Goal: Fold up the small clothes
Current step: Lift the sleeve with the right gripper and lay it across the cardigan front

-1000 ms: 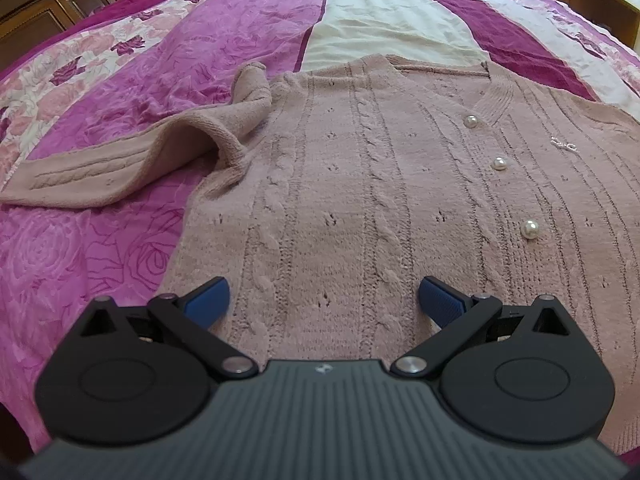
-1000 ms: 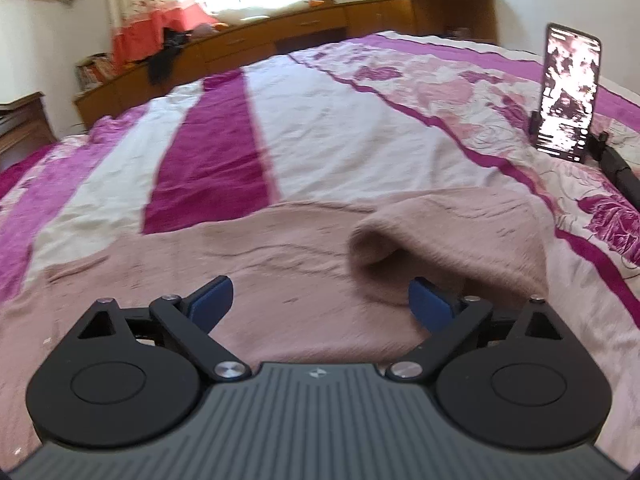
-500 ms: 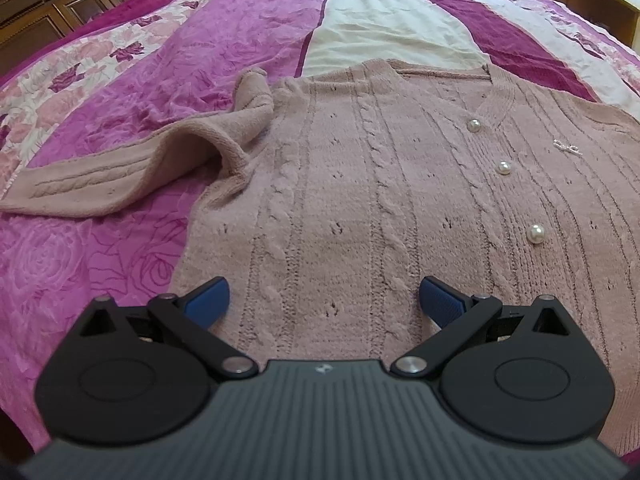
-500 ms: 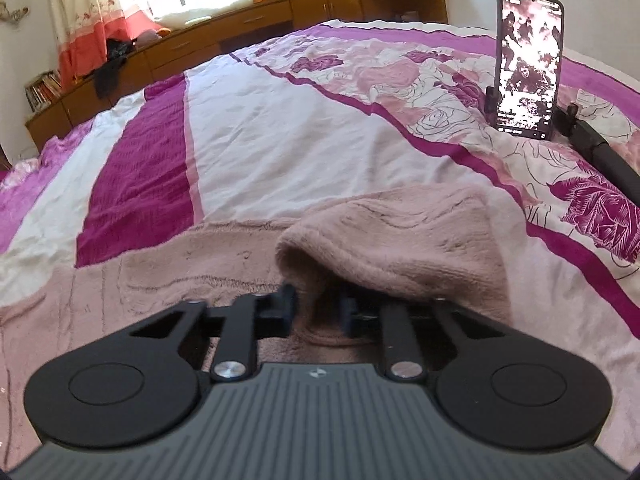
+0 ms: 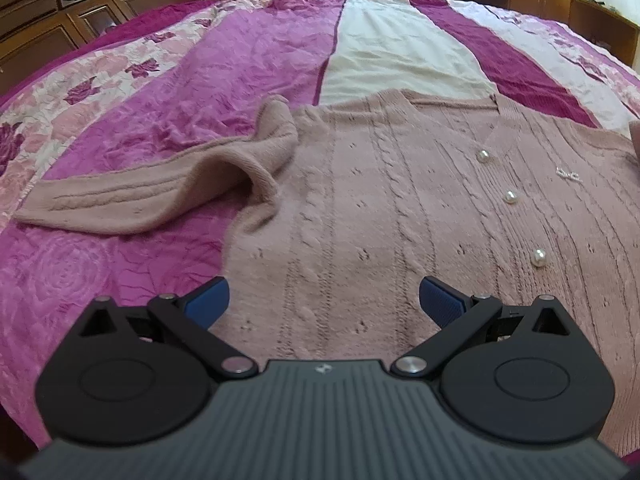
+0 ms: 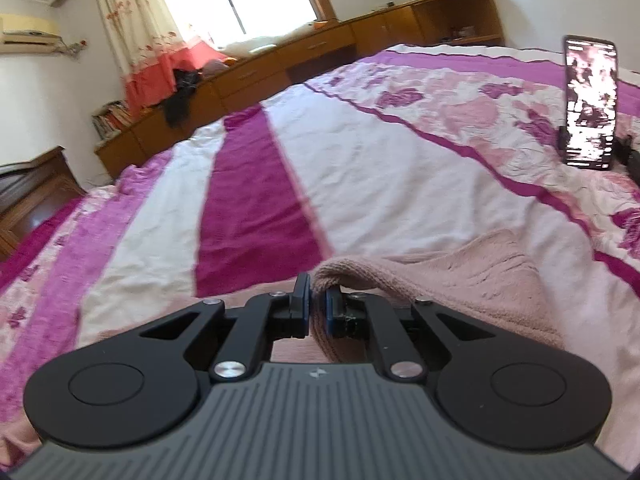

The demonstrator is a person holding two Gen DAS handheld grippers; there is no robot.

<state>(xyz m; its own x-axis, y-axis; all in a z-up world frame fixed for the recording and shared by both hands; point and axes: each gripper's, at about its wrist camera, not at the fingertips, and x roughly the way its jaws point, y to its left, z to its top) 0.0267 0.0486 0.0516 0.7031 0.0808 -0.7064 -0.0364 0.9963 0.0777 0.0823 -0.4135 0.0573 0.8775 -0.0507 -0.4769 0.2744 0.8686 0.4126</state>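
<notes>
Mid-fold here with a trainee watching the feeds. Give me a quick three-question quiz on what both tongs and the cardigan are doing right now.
1. True or false: the left tongs grip the pink cardigan.
2. What do the right tongs hold? A) the phone B) a fold of the cardigan's sleeve C) nothing
3. How many pearl buttons show in the left wrist view?

Key: 1 false, they are open above it. 2 B. 3 three.
</notes>
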